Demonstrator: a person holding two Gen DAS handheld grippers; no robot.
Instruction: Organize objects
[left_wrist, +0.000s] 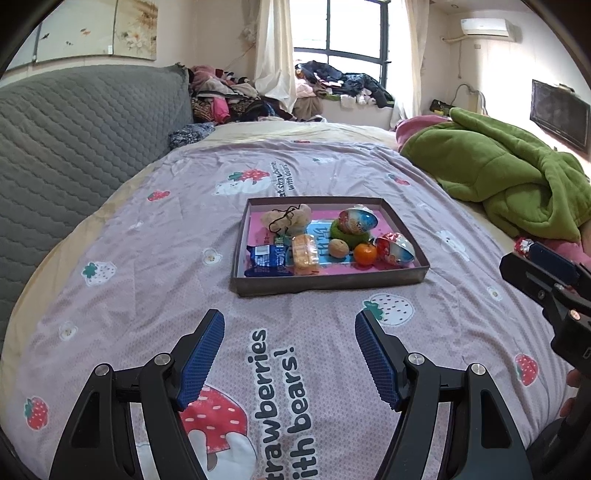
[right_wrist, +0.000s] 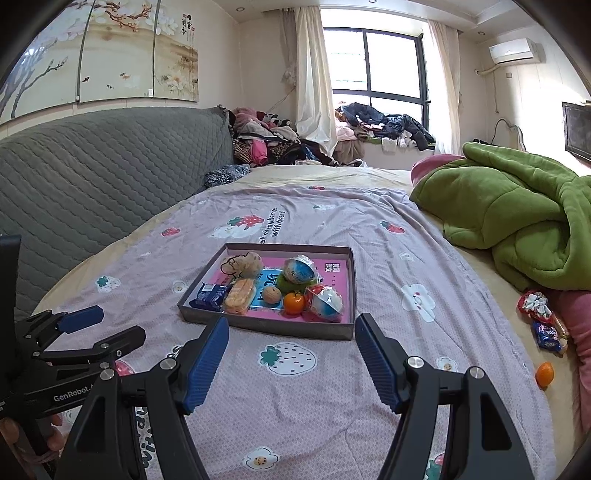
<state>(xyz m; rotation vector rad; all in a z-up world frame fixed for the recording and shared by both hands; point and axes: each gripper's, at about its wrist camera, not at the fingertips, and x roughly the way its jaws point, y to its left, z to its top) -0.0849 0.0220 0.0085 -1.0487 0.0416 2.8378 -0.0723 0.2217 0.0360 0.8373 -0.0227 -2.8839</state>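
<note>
A shallow grey box (left_wrist: 332, 286) (right_wrist: 264, 325) with a pink floor lies on the bed. It holds a blue snack packet (left_wrist: 266, 260), a yellow wafer pack (left_wrist: 305, 254), a walnut (left_wrist: 338, 248), an orange (left_wrist: 365, 253) (right_wrist: 294, 302), two foil eggs (left_wrist: 394, 249) (left_wrist: 358, 220), a green ring and a beige pouch (left_wrist: 286, 218). My left gripper (left_wrist: 290, 358) hangs open short of the box, nothing in it. Open too and holding nothing, my right gripper (right_wrist: 291, 363) sits just before the box's near wall. To the right, on the sheet, lie a second orange (right_wrist: 545, 373), a blue candy (right_wrist: 549, 335) and a red wrapper (right_wrist: 533, 304).
A green blanket (right_wrist: 517, 214) is heaped at the right of the bed, over pink bedding. A grey quilted headboard (left_wrist: 81, 140) runs along the left. Clothes are piled by the window at the back. A hand holds the left gripper's handle (right_wrist: 44, 398).
</note>
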